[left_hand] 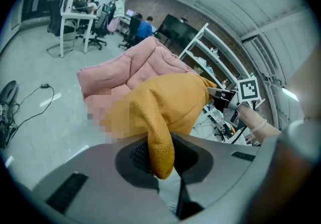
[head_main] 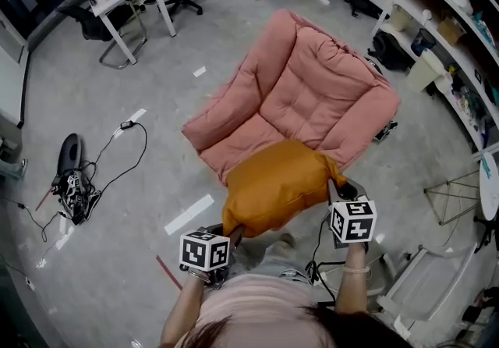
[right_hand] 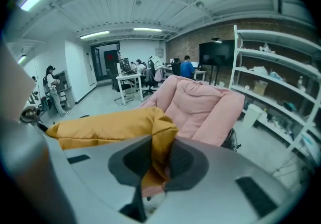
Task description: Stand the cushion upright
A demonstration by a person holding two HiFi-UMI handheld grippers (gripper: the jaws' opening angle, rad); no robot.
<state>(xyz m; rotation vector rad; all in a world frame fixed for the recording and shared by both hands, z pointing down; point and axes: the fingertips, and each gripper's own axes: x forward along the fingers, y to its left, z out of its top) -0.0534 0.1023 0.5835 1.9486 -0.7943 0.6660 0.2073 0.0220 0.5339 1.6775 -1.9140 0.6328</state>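
Two grippers hold one mustard cushion (head_main: 273,182) at the front of a pink armchair (head_main: 257,132). The left gripper (head_main: 232,234) pinches its seven o'clock corner, the right gripper (head_main: 337,185) its three o'clock corner. Advice: lift both corners evenly, keep the fabric pinched, then lean it against the backrest (head_main: 312,65).

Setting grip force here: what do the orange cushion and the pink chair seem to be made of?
Orange cushion: soft matte fabric, probably fleece or chenille, with a nubbly pile on its pinched corner. Pink chair: matte padded cloth, judging by stitched quilted panels and puffy edges.
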